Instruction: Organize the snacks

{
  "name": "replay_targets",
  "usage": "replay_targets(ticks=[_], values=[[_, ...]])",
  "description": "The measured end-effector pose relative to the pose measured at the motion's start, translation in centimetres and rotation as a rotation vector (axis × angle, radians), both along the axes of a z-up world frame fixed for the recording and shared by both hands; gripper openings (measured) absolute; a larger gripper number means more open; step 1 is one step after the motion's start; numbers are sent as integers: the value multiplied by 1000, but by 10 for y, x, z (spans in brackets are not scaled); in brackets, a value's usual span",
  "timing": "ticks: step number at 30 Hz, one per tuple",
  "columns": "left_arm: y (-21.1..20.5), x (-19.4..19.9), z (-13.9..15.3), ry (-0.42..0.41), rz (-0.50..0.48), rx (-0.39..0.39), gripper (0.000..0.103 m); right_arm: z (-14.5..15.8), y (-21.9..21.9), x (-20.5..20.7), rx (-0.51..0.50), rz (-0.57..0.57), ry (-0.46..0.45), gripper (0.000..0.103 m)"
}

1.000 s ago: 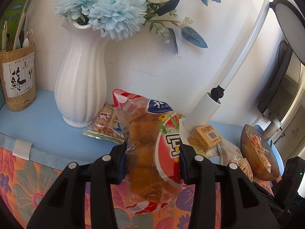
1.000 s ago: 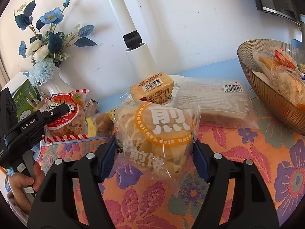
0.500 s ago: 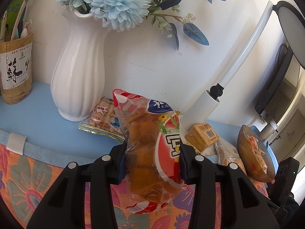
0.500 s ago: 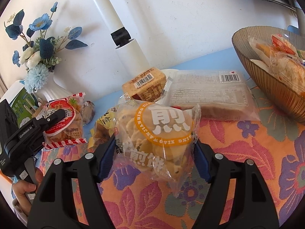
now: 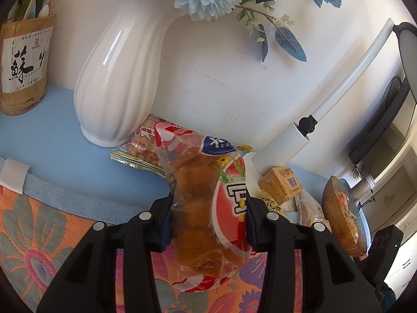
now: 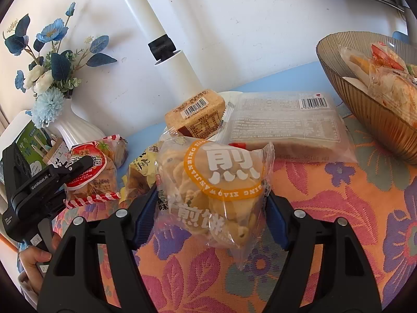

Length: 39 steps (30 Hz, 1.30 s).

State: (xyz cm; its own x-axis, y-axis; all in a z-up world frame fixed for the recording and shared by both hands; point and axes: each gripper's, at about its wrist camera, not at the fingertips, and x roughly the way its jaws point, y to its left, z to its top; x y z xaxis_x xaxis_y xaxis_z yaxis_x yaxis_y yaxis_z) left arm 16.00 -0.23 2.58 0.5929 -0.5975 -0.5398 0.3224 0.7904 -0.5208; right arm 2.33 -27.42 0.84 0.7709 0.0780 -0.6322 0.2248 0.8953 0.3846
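Observation:
My left gripper (image 5: 208, 214) is shut on a red-and-clear snack bag (image 5: 206, 208) of brown pieces, held above the floral cloth; it also shows in the right wrist view (image 6: 90, 172). My right gripper (image 6: 211, 216) is shut on a clear cracker bag with an orange ring label (image 6: 213, 190), held above the cloth. A brown ribbed bowl (image 6: 365, 104) with several snack packets stands at the right; it also shows in the left wrist view (image 5: 336, 216).
A white vase (image 5: 114, 83) with blue flowers, a white lamp base (image 5: 276, 151) and a bamboo holder (image 5: 23, 65) stand along the wall. A tan block packet (image 6: 198, 114), a flat clear packet (image 6: 286, 127) and a yellow packet (image 6: 138, 174) lie on the table.
The left gripper has moved forward and left towards the vase with its bag. The right gripper has shifted slightly right; the bowl now sits nearer in its view. Both stay shut on their bags.

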Motion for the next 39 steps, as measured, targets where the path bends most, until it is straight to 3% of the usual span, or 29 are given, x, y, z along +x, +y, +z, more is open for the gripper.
replay_targets(ticks=[39], values=[[0, -1, -1, 4, 22, 0, 42, 5, 2, -14, -10, -30, -78, 73]])
